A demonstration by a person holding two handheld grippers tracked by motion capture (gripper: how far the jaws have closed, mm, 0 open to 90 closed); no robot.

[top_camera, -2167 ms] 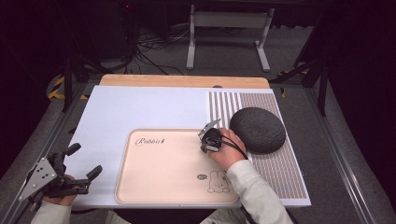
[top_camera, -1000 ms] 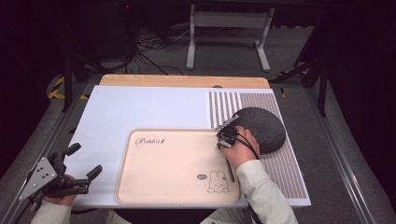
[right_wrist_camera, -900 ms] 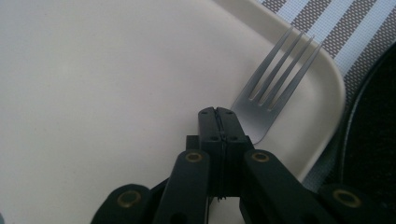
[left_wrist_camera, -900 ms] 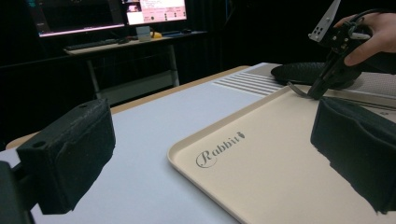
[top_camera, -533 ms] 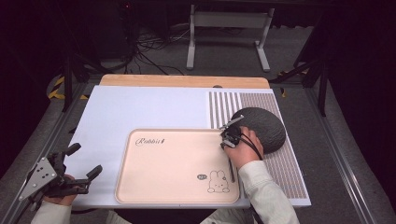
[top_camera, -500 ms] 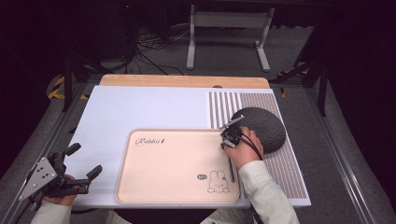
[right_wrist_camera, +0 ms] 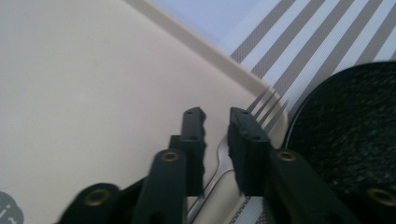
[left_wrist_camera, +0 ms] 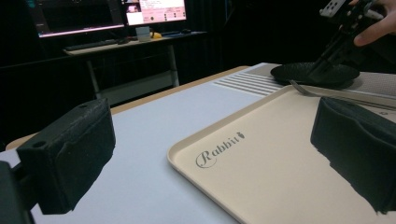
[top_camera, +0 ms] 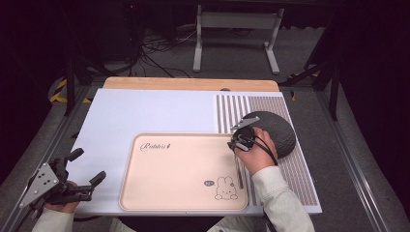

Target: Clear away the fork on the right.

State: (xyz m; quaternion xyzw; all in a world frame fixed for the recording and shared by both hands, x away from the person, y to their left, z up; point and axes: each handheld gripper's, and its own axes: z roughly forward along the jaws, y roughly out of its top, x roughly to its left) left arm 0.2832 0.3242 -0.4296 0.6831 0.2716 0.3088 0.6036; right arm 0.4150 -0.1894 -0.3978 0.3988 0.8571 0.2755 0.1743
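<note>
- right gripper [right_wrist_camera: 215,122] jaws just opened a bit, fork [right_wrist_camera: 224,154] lies loose below them on the tray's [top_camera: 183,203] right rim, beside the dark plate [top_camera: 275,133];
- left gripper [top_camera: 80,166] gapes wide, holding nothing

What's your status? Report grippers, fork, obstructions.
Right gripper jaws just opened, fork below between them, released. Fork lies along tray's right rim, tines beside black plate. Left gripper open, idle off tray's left. Nothing in the way.
</note>
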